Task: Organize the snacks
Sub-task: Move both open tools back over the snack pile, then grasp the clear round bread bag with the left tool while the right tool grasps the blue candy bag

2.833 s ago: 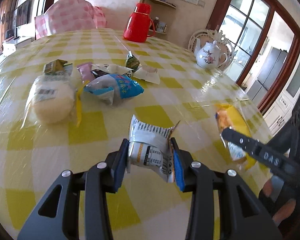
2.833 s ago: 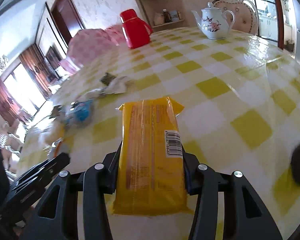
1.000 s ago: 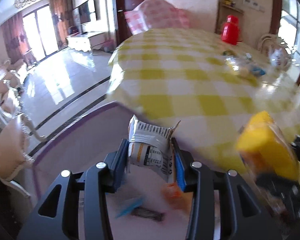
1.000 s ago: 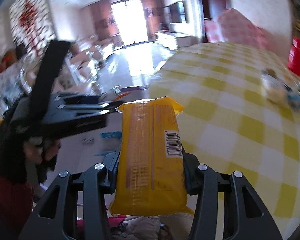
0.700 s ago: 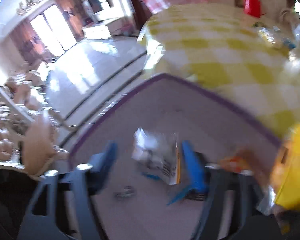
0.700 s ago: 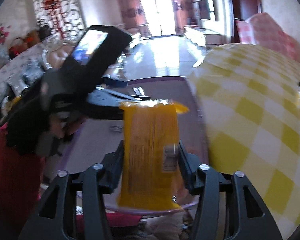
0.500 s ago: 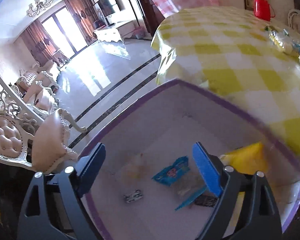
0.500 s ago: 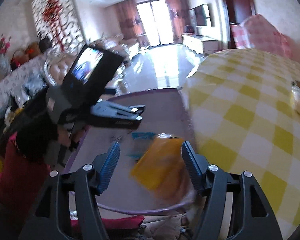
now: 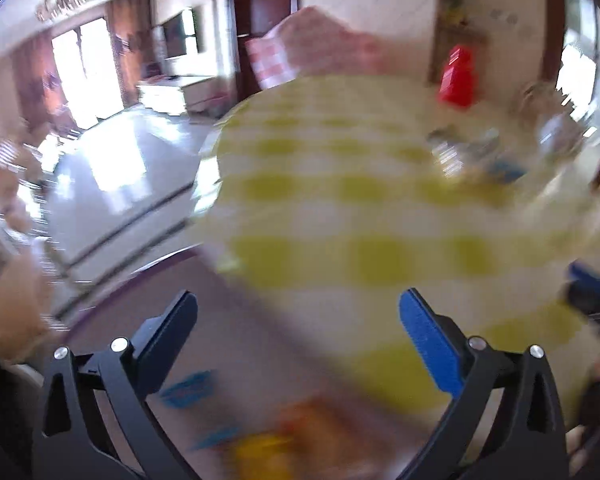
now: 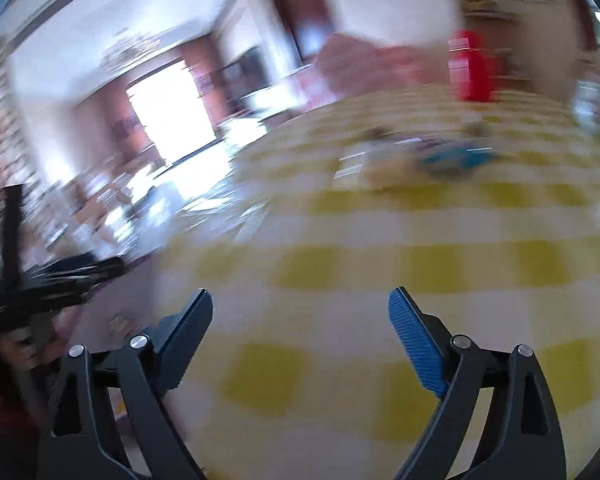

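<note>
Both wrist views are smeared by motion blur. The largest thing in them is a round table (image 9: pixel 340 208) under a yellow-and-white checked cloth, in a bright living room with a glossy floor.

Beside the table's near edge, low in the left wrist view, sits a pale bin with a purple rim (image 9: pixel 112 296). Inside it lie blurred snack packets (image 9: pixel 260 440): blue shapes, an orange one and a yellow one. Their exact kinds cannot be read.

On the far side of the table stands a red thermos jug (image 10: pixel 474 66). Near it lies a loose cluster of snacks still on the cloth (image 10: pixel 432 158), among them a blue wrapper and a pale round packet.

The left gripper (image 9: pixel 298 322) hangs over the bin's edge, its jaws spreading to their widest with nothing between them. The right gripper (image 10: pixel 300 320) points across the cloth, its jaws likewise widening and bare.

Judging from this, a drop into the bin looks complete and the hands are between loads. The next move would call for reaching across to the remaining cluster by the jug, singling out one packet for each gripper and closing gently on crinkly wrappers.
</note>
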Motion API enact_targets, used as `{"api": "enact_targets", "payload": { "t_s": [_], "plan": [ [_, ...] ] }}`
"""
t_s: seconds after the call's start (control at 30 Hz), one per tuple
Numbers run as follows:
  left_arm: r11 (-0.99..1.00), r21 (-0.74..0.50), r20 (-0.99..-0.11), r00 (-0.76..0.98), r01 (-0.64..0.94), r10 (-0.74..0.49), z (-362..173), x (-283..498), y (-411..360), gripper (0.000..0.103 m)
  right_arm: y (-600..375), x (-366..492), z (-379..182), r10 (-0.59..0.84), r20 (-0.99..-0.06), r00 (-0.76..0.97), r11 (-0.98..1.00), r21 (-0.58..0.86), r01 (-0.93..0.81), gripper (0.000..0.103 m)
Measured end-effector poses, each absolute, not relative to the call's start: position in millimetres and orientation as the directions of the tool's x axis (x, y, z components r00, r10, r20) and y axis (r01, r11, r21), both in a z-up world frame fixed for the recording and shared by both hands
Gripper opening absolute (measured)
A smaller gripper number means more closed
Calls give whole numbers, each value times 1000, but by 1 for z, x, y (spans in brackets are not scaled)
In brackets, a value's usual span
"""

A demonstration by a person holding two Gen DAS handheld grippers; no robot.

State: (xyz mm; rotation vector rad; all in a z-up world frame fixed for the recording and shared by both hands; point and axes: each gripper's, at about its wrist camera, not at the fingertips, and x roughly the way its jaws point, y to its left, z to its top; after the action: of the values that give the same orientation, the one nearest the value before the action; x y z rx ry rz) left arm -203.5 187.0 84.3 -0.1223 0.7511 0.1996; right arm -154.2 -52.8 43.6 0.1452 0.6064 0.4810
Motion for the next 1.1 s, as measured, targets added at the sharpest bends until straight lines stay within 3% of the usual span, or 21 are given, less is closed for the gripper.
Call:
{"api": "enact_targets", "payload": {
  "t_s": [0.13, 0.3, 0.47, 0.67, 0.93, 1.1],
  "plan": [
    [971, -158, -666, 745, -181, 31, 89, -149, 142, 101, -99, -134, 41, 349, -543, 764, 936, 239, -258, 87],
    [969, -159, -682, 731, -190, 31, 71, -72, 89, 101, -147, -110, 37, 216, -577, 787, 971, 208, -114, 87],
    [964, -133, -661, 746, -229, 86, 53, -1, 51, 101, -174, -80, 33, 185, -600, 778, 973, 222, -60, 87],
    [954, -83, -688, 709, -287, 154, 33, 57, 33, 101, -192, -43, 38, 201, -601, 773, 965, 259, -49, 87],
    [946, -193, -759, 651, -261, 25, 15, 103, 46, 102, -195, 29, 46, 321, -578, 750, 917, 389, -92, 88],
    [973, -117, -786, 617, -197, 30, 11, 111, 29, 102, -175, 73, 45, 352, -600, 719, 910, 399, -113, 88]
  ]
}}
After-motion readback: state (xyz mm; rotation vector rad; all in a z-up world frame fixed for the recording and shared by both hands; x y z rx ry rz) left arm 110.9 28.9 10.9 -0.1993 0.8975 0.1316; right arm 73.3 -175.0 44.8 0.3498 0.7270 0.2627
